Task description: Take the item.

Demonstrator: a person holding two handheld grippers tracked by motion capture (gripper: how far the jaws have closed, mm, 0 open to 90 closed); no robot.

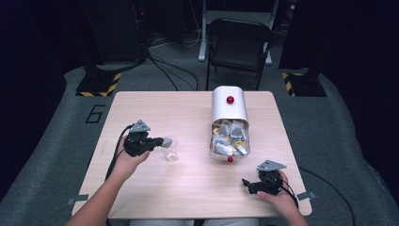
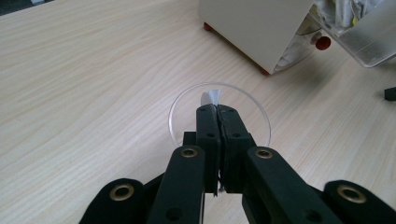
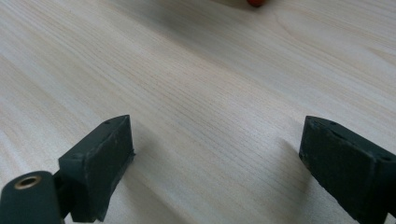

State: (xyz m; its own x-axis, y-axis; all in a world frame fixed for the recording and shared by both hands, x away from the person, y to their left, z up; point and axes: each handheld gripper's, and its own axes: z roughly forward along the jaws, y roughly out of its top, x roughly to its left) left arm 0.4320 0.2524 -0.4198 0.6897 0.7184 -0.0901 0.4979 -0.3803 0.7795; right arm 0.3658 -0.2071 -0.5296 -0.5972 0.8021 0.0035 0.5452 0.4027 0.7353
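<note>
My left gripper (image 1: pixel 162 140) (image 2: pixel 218 109) is shut on a thin white tea bag sachet (image 2: pixel 210 96), whose corner pokes out past the tips. It hangs just above a clear glass cup (image 1: pixel 171 151) (image 2: pixel 247 112) standing left of the table's middle. A white bin (image 1: pixel 229 110) (image 2: pixel 252 28) with red knobs lies on its side at the centre right. Its clear front (image 1: pixel 230 139) (image 2: pixel 369 37) is packed with several tea bags. At the near right corner my right gripper (image 1: pixel 249 184) (image 3: pixel 215 158) rests low over bare wood, open, with nothing between its fingers.
The light wooden table (image 1: pixel 164 197) has bare room between the cup and the right gripper. A black folding chair (image 1: pixel 237 44) stands beyond the far edge. Cables trail from both grippers off the near side.
</note>
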